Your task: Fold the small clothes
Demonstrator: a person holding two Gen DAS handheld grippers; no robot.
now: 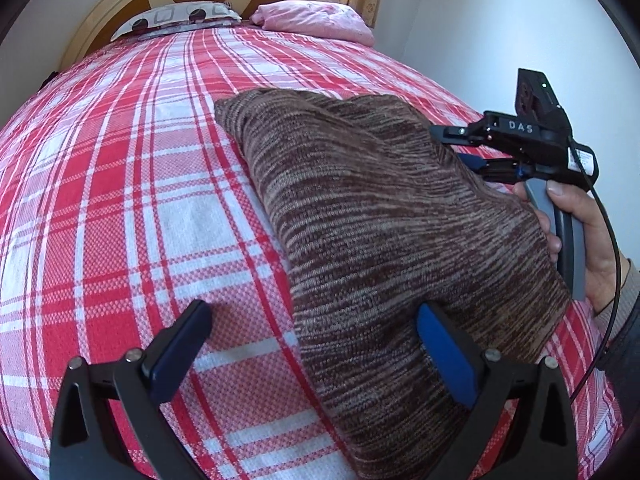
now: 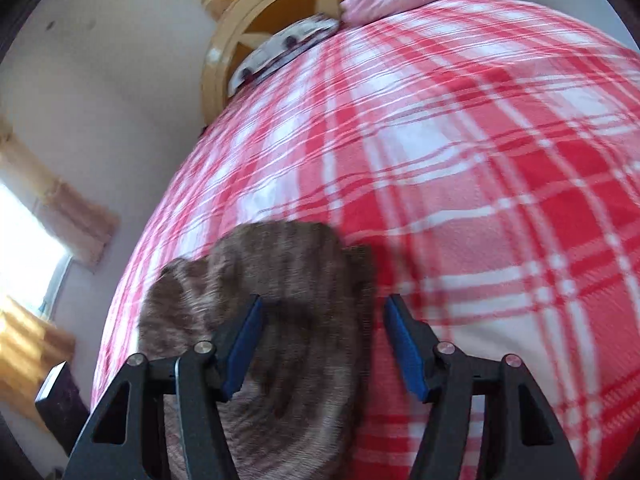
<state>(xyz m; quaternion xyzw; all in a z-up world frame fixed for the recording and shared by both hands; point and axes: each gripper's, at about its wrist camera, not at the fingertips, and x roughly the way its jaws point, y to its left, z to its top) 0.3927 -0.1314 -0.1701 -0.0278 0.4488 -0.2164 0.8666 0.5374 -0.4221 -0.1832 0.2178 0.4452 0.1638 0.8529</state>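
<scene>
**A soft knitted garment, to be taken by its edges**

At the left of the left wrist view, the left gripper (image 1: 308,354) stands with its fingers wide apart. One finger is over the bare red and white checked bedspread (image 1: 120,184), the other lies at the near edge of the brown striped knitted garment (image 1: 372,220). Nothing is clamped between them. The garment lies in a loose heap on the bedspread, in the middle of the bed and toward its right side, well apart from the pink pillow (image 1: 316,20) and the patterned pillow (image 1: 180,18) at the wooden headboard (image 1: 120,4).

At the right, the right gripper (image 1: 460,146), held in a hand (image 1: 580,224), comes to the far side of the garment. In its own view the fingers are also apart, with the edge of the garment between them, but the pads do not press on it.

I judge the knit to be light, thick and very soft. It probably sags and stretches when it is lifted, and it is not slippery or fragile. A hold on one layer only, at a corner or a hem, seems best. A grip in the middle of the heap probably catches several layers and makes new wrinkles
</scene>
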